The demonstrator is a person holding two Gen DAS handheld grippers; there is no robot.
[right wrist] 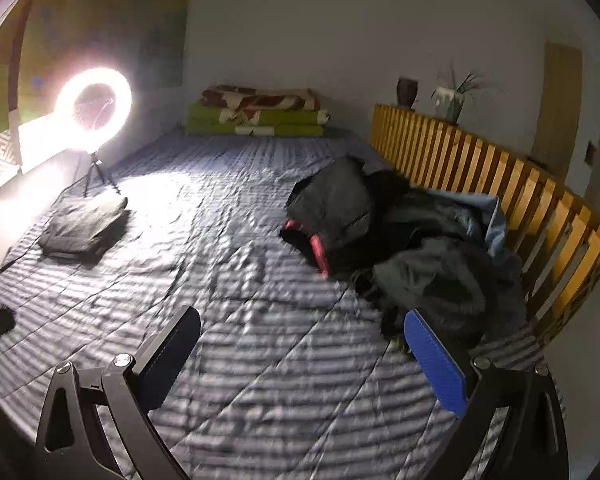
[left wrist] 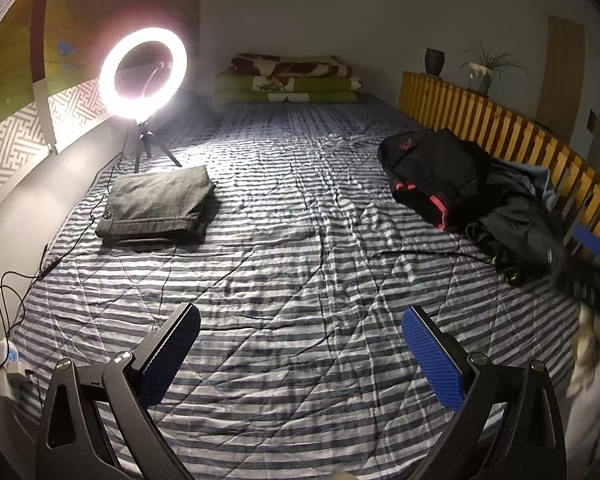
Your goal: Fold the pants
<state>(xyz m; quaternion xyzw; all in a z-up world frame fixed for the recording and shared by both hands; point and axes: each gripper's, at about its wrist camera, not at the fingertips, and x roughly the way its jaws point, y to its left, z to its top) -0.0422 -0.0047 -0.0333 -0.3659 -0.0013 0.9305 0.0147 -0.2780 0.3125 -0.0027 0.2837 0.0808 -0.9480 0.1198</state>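
A folded grey pair of pants [left wrist: 158, 206] [right wrist: 85, 225] lies on the striped bedspread [left wrist: 292, 240] [right wrist: 228, 280] at the left, beside the ring light. A heap of unfolded dark pants [left wrist: 464, 196] [right wrist: 404, 248], one with pink trim, lies at the right along the wooden slat rail. My left gripper [left wrist: 300, 344] hovers open over bare bedspread, nothing between its blue pads. My right gripper [right wrist: 302, 344] is open too, with its right finger [right wrist: 436, 360] close to the near edge of the dark heap. The right wrist view is motion-blurred.
A lit ring light [left wrist: 143, 74] [right wrist: 94, 109] on a small tripod stands at the left with cables [left wrist: 28, 280] trailing to a plug. Folded blankets [left wrist: 288, 80] [right wrist: 260, 114] are stacked at the far end. A wooden slat rail [left wrist: 500, 124] [right wrist: 480, 168] with potted plants borders the right.
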